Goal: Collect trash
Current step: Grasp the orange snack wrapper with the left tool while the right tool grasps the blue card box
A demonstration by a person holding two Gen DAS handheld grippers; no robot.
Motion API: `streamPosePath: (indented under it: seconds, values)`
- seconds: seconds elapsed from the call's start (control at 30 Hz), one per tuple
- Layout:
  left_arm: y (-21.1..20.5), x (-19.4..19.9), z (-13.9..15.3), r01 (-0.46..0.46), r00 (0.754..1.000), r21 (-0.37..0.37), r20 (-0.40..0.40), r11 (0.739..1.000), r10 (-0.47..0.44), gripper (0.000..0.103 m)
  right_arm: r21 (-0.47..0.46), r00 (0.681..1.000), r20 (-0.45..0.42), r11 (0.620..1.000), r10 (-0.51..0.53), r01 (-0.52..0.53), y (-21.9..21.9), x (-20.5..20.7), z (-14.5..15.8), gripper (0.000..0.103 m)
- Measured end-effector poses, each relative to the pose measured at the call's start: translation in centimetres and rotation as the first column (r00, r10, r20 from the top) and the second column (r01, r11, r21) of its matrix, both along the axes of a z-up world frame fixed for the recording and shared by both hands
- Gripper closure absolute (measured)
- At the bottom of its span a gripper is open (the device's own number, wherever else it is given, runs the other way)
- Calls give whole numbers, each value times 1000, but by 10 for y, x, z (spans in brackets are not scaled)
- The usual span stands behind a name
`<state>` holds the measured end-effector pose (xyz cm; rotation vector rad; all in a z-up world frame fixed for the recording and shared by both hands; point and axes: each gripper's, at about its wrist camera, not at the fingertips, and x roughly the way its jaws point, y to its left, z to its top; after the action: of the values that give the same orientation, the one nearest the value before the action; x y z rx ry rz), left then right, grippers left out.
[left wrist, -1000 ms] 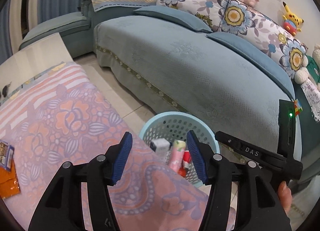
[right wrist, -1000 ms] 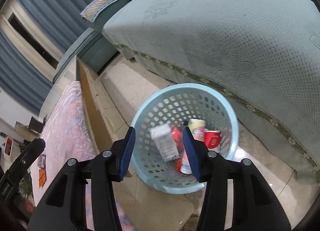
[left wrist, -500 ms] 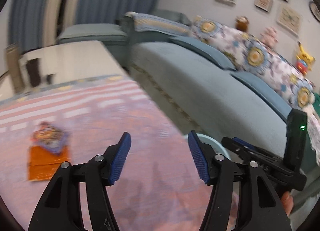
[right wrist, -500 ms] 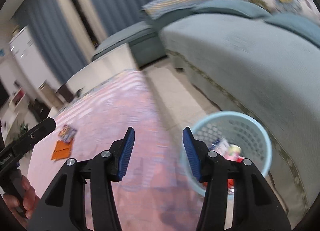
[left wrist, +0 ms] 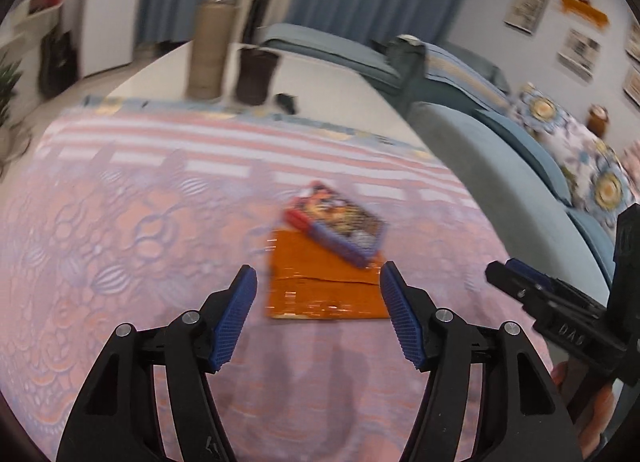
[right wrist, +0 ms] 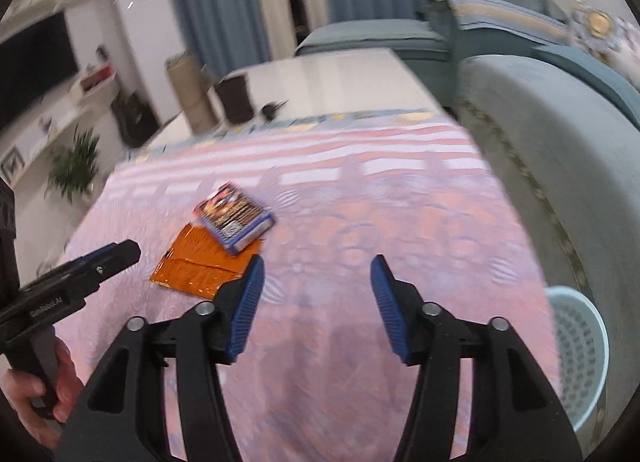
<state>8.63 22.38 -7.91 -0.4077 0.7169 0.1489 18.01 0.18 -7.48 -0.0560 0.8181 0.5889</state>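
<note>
An orange foil wrapper [left wrist: 324,286] lies flat on the pink patterned tablecloth [left wrist: 120,242]. A blue printed snack packet [left wrist: 340,226] lies across its far edge. My left gripper [left wrist: 318,302] is open and empty, just short of the wrapper, which lies between its fingers. My right gripper [right wrist: 316,286] is open and empty, over bare cloth to the right of the wrapper [right wrist: 196,262] and packet [right wrist: 236,220]. The light blue trash basket [right wrist: 580,346] stands on the floor at the table's right edge. The left gripper [right wrist: 72,282] also shows in the right wrist view.
A tall beige cylinder [left wrist: 212,50] and a dark cup [left wrist: 256,76] stand at the table's far end, with a small dark object [left wrist: 286,102] beside them. A blue-grey sofa [left wrist: 500,166] runs along the right. A potted plant [right wrist: 76,166] stands on the floor at left.
Both grippers have swung from over the trash basket to face the table. The wrapper and packet have come to lie right in front of the left gripper. Both grippers stay open.
</note>
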Motion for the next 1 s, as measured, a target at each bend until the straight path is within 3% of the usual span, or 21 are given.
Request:
streamPosePath:
  seconds: [0.23,0.4,0.6,0.73,0.9,1.0]
  values:
    - [14,6,-25,-17,1000,-27,-16,1000,17,45,-62,992,-35,991,118,-120,78,22,-26,30]
    - [18,0,-28,-17,1000,-55,9,998,17,45,-101,988,-49,983,148,-153,109,41,-39,24]
    - [27,-3,-31,-39,999,-96,24,995,41,45,-146,973,-88,964,213,-224,134,55,-50,24]
    - [29,0,-36,-37,999,-121,1,992,37,45,-203,968,-76,947,239,-250,146,51,-55,33]
    - [29,5,-42,-29,999,-149,-46,988,22,45,-206,969,-63,947,240,-248,134,38,-52,40]
    - [23,13,-41,-18,995,-115,-97,993,7,42,-219,979,-52,954,199,-206,113,28,-51,41]
